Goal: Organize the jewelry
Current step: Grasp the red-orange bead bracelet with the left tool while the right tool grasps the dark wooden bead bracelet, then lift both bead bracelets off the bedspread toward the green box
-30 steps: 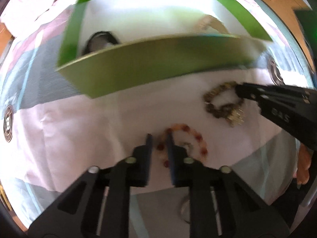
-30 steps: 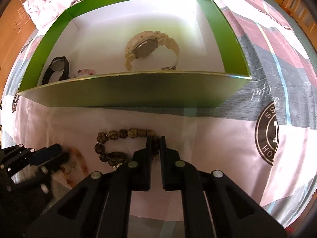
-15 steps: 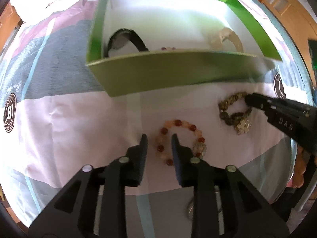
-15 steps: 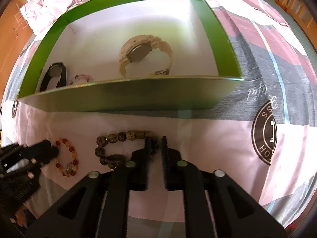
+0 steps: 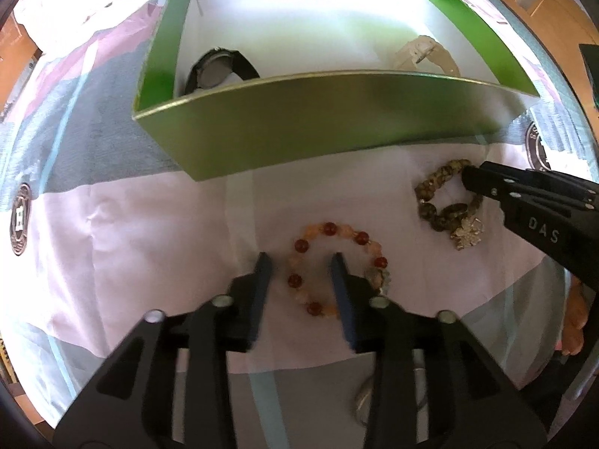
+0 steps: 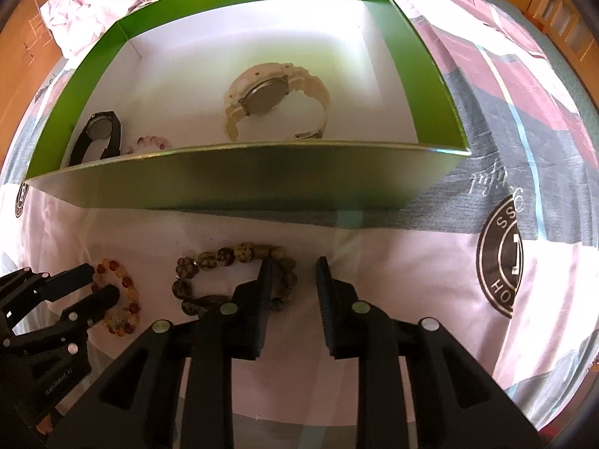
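Observation:
A red and orange bead bracelet lies on the bedspread in front of a green box. My left gripper is open, its fingers straddling the bracelet's left side. An olive stone bead bracelet lies to the right of it. My right gripper is open over that bracelet's right end, its left finger on the beads. Inside the box lie a cream watch, a black watch and a small pink bracelet.
The box's tall front wall stands just beyond both bracelets. The patterned bedspread with round logos stretches to the right. Crumpled pink fabric lies at the far left, wooden furniture at the far right.
Both grippers have opened from nearly shut. The left gripper has drawn back a little, showing the whole red bracelet. The box now sits further right in the left view.

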Tool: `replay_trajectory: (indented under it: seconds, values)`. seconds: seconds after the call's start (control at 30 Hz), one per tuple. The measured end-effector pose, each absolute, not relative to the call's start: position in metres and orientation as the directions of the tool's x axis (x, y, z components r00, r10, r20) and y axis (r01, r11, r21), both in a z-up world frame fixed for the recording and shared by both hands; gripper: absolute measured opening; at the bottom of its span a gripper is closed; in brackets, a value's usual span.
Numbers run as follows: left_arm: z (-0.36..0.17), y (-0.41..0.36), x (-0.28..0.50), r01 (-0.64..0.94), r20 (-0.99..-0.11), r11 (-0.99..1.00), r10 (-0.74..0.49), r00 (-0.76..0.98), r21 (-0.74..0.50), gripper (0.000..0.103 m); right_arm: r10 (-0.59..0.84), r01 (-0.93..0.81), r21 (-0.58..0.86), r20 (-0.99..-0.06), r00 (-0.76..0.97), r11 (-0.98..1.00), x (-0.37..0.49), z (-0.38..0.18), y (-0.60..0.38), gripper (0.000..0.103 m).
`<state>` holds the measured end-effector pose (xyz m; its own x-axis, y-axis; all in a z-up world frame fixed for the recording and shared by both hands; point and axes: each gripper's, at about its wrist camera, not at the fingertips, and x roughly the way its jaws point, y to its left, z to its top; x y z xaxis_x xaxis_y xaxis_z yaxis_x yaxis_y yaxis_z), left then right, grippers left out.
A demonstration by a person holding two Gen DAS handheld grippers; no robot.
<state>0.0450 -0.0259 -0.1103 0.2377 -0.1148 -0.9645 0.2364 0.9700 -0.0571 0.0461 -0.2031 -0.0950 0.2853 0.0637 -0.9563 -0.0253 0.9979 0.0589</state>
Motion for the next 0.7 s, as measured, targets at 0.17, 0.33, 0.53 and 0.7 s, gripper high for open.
replay_trajectory:
  seconds: [0.17,0.33,0.53,0.7]
  values:
    - [-0.111,-0.031,0.050,0.221,-0.964,0.973,-0.119,0.239,-0.065,0.008,0.098,-0.039,0.090,-0.956,0.278,0.995,0.043,-0.092,-0.191,0.007]
    - [-0.087,-0.027,0.049,0.237,-0.942,0.965,-0.179,0.283,-0.112,0.008,0.155,-0.050,0.147,-0.933,0.325,0.988,0.036,-0.068,-0.188,0.007]
    - [-0.056,-0.027,0.040,0.270,-0.910,0.950,-0.247,0.332,-0.159,0.008,0.240,-0.103,0.216,-0.879,0.413,0.971,0.018,-0.025,-0.178,0.007]
    - [-0.034,-0.021,0.035,0.286,-0.877,0.939,-0.294,0.380,-0.190,0.008,0.271,-0.122,0.242,-0.846,0.460,0.962,0.011,-0.007,-0.188,0.007]
